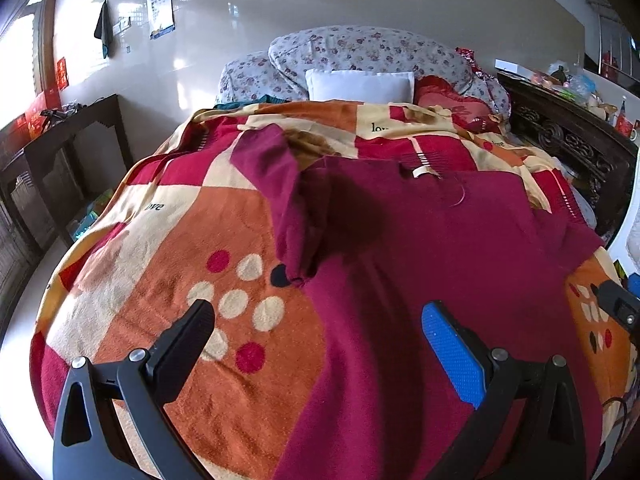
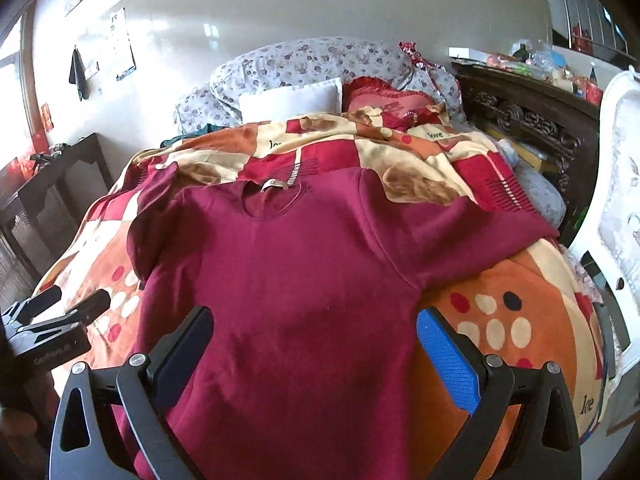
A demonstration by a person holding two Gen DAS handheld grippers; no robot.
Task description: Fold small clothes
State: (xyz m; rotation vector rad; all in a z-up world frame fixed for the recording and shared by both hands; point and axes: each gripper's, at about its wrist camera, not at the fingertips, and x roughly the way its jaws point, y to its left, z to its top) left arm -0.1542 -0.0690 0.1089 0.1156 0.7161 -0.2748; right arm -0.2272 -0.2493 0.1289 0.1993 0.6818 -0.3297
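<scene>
A maroon long-sleeved sweater (image 2: 304, 280) lies face up on a patterned blanket (image 2: 492, 312), collar away from me, with a white label at the neck (image 2: 274, 186). In the left wrist view the same sweater (image 1: 432, 248) has its left sleeve (image 1: 280, 184) lying bent beside the body. My left gripper (image 1: 320, 316) hovers open over the sweater's left edge, holding nothing. My right gripper (image 2: 314, 320) hovers open above the sweater's lower body, also empty. The left gripper (image 2: 68, 304) shows at the left edge of the right wrist view.
The blanket (image 1: 168, 312) covers a bed with floral pillows (image 1: 360, 52), a white pillow (image 1: 360, 86) and a red cushion (image 2: 384, 100) at the head. A dark wooden table (image 1: 60, 140) stands left. A carved dark headboard (image 2: 532, 124) and a white chair (image 2: 620, 208) stand right.
</scene>
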